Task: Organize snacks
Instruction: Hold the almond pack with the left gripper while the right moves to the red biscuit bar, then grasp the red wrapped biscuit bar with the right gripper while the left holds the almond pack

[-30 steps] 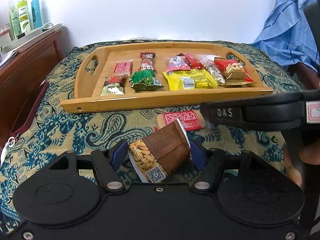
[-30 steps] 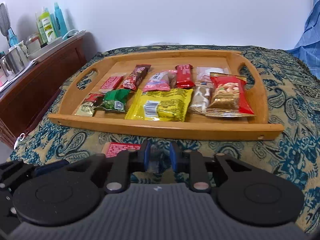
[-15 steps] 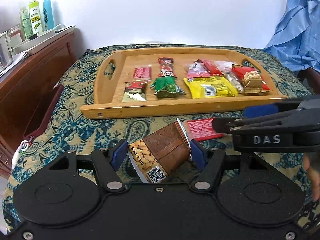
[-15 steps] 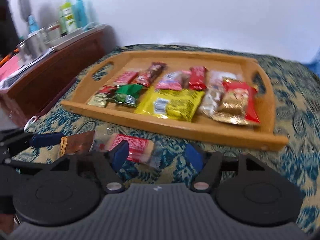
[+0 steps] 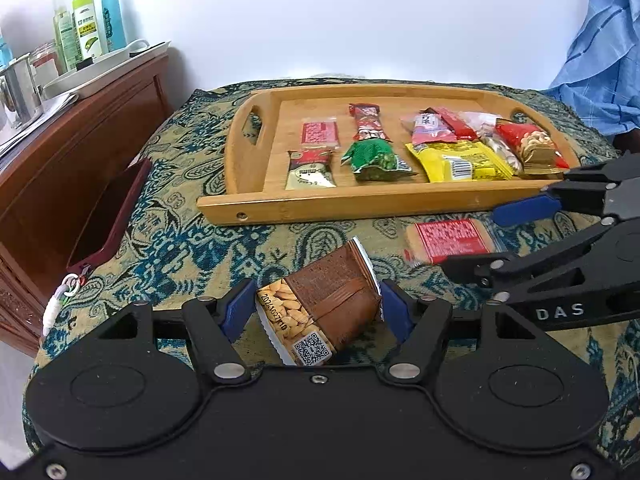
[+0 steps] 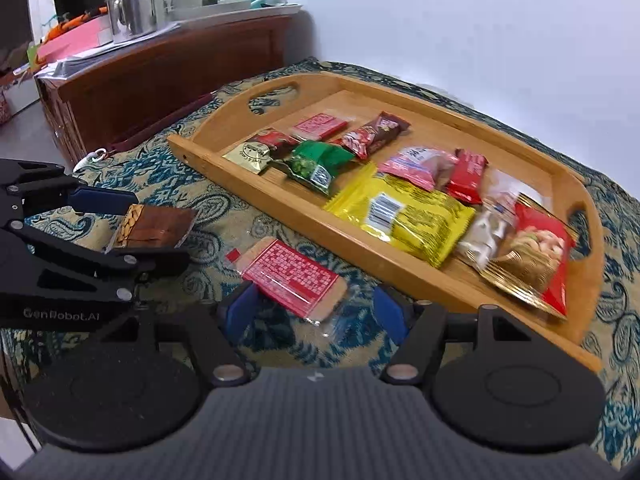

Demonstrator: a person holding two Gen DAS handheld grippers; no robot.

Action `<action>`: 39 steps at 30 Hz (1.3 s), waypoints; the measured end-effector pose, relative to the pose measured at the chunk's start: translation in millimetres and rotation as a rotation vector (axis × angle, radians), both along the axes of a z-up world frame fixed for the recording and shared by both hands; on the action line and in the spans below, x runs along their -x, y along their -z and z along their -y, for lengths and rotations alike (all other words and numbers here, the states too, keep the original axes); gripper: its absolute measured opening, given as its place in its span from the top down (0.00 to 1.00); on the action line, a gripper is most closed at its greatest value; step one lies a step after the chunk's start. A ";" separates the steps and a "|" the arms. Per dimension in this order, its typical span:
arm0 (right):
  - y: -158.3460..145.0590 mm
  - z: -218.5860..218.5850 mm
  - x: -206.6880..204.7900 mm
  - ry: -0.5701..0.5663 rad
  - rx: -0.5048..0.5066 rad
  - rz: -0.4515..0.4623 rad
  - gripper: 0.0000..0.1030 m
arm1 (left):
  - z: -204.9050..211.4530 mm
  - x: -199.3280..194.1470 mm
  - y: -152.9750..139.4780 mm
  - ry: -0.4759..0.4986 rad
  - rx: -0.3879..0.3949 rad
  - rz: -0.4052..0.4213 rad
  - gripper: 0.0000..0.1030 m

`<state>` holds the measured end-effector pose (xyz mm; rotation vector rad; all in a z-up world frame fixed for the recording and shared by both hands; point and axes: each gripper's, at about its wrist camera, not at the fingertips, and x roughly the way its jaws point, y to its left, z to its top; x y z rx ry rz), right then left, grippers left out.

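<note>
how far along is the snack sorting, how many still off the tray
Mostly done: about ten packets already lie in the wooden tray. In hand: the left gripper is shut on a brown peanut bar. Left: that bar and the red wafer packet on the cloth, which the open right gripper straddles.

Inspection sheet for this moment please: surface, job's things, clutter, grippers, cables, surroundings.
Surface: patterned cloth over the table.
Job's things: wooden tray holding a row of snack packets; red cracker packet on the cloth outside it.
Clutter: dark red pouch at the table edge.
Grippers: left hand-held gripper shut on a brown peanut packet; right hand-held gripper open, its pads either side of the cracker packet.
Cables: nothing seen.
Surroundings: wooden cabinet with bottles; blue cloth.
</note>
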<state>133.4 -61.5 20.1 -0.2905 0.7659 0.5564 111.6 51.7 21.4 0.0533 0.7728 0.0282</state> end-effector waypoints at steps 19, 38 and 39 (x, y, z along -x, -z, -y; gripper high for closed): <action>-2.0 -17.0 16.2 0.036 -0.035 -0.018 0.78 | -24.6 -0.1 -7.1 -0.071 0.046 0.018 0.36; 9.3 -63.5 7.1 0.361 -0.151 -0.024 0.10 | -75.4 6.2 -6.5 -0.155 -0.023 0.056 0.37; 11.9 -67.7 9.3 0.372 -0.147 -0.002 0.08 | -78.6 6.8 -6.0 -0.151 -0.016 0.054 0.37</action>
